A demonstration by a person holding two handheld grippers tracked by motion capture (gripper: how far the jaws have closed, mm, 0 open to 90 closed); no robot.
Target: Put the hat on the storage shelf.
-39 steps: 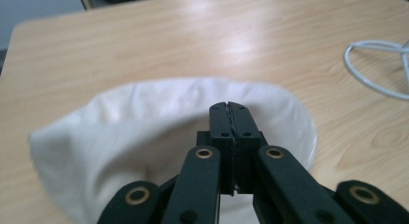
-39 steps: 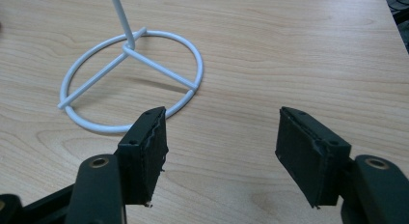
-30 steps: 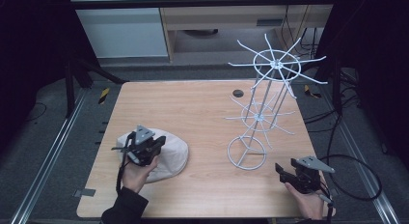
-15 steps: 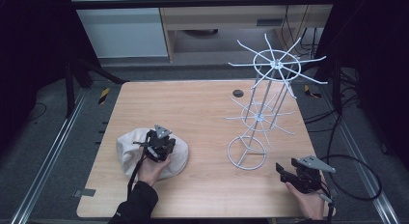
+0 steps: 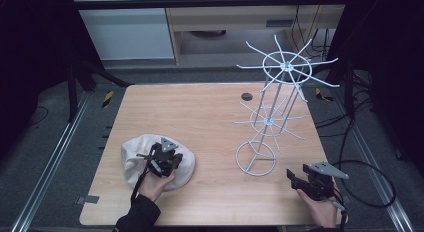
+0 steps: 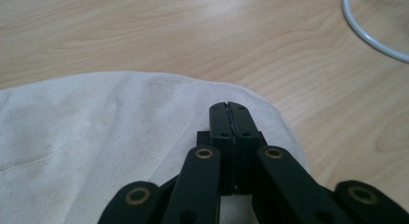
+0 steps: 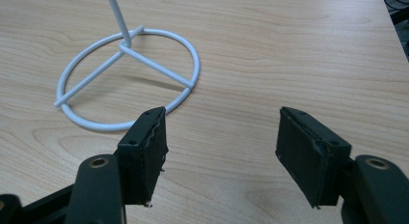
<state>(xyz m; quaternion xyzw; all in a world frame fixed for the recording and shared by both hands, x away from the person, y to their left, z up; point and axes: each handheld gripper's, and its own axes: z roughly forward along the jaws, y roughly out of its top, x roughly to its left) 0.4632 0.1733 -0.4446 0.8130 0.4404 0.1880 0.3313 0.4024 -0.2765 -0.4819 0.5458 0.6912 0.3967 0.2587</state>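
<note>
A cream cloth cap lies crumpled on the wooden table near its front left. My left gripper rests on top of it, held by a hand in a dark sleeve. In the left gripper view the jaws are shut together over the cloth, with the left gripper near the cap's edge; no fabric shows between the tips. A white wire rack stands at the right, its base ring just ahead of my right gripper. The right gripper is open and holds nothing, at the front right corner.
A small black round disc lies on the table behind the rack. The rack's wire arms spread wide above the table's right side. Black cables loop on the floor to the right. A piece of the base ring shows ahead of the left gripper.
My left gripper has moved to the right across the cap, from its left part to its right part. The right gripper has stayed still and open.
</note>
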